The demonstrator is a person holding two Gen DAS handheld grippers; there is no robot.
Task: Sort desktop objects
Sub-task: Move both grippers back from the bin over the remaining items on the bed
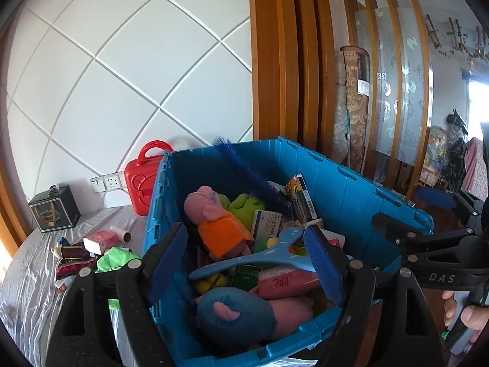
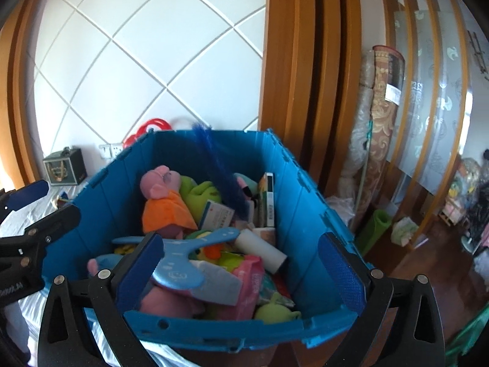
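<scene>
A blue plastic crate [image 1: 351, 189] [image 2: 305, 202] holds a heap of things: a pink pig plush in an orange dress [image 1: 214, 223] [image 2: 165, 205], a light-blue boomerang-shaped toy [image 1: 259, 257] [image 2: 180, 257], a dark-blue feather [image 1: 253, 177], a white roll [image 2: 262, 249], a pink tissue pack [image 2: 250, 281] and small boxes. My left gripper [image 1: 244, 232] hovers open over the crate's near left corner, its pads touching nothing. Above the crate's near rim, my right gripper [image 2: 241, 238] stands wide open and empty. Each gripper also shows at the edge of the other's view.
Left of the crate, on the silver-covered table [image 1: 36, 275], lie a pink box [image 1: 101, 240], a green cloth [image 1: 116, 260], a small white roll [image 1: 120, 233] and dark bits. A black box [image 1: 55, 214] and a red case [image 1: 143, 183] stand by the wall. Rolled carpets [image 2: 379, 140] lean to the right.
</scene>
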